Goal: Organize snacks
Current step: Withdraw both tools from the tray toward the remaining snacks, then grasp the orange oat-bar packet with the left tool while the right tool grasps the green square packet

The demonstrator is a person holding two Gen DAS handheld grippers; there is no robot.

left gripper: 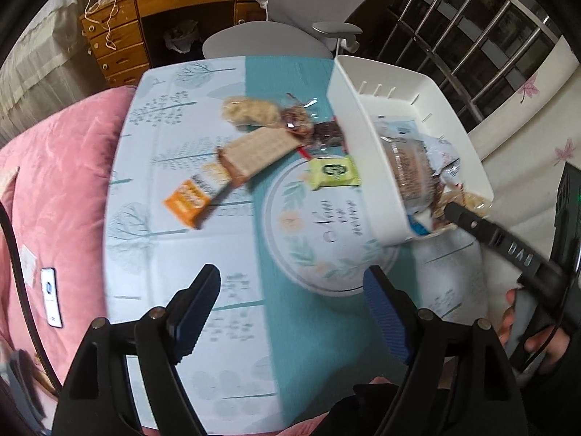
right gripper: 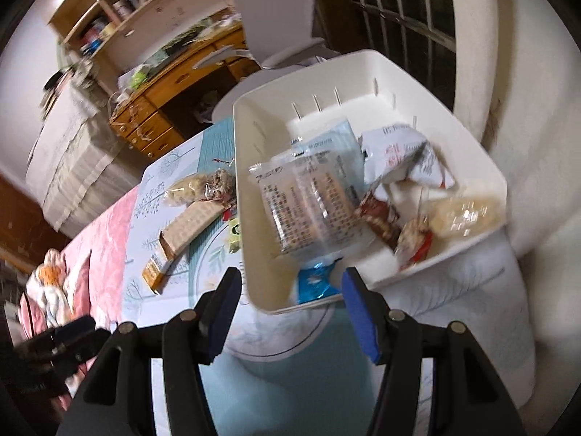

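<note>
A white bin (left gripper: 354,116) (right gripper: 243,181) stands at the table's right side and holds several snack packets, among them a clear bag of biscuits (right gripper: 308,207) and a blue packet (right gripper: 316,283). On the table to its left lie an orange box (left gripper: 189,198), a wafer pack (left gripper: 254,152) (right gripper: 192,225), a green packet (left gripper: 334,170), a pale puffed snack (left gripper: 247,110) and brown clear-wrapped snacks (left gripper: 299,118). My left gripper (left gripper: 290,312) is open and empty above the table's near part. My right gripper (right gripper: 290,316) is open and empty at the bin's near corner; it also shows in the left wrist view (left gripper: 457,212).
The small table has a tree-print cloth (left gripper: 163,254) with a teal stripe. A pink quilt (left gripper: 54,167) with a phone (left gripper: 51,296) on it lies to the left. A grey office chair (left gripper: 290,29) and a wooden desk (left gripper: 120,32) stand behind. A barred window (left gripper: 472,36) is at the right.
</note>
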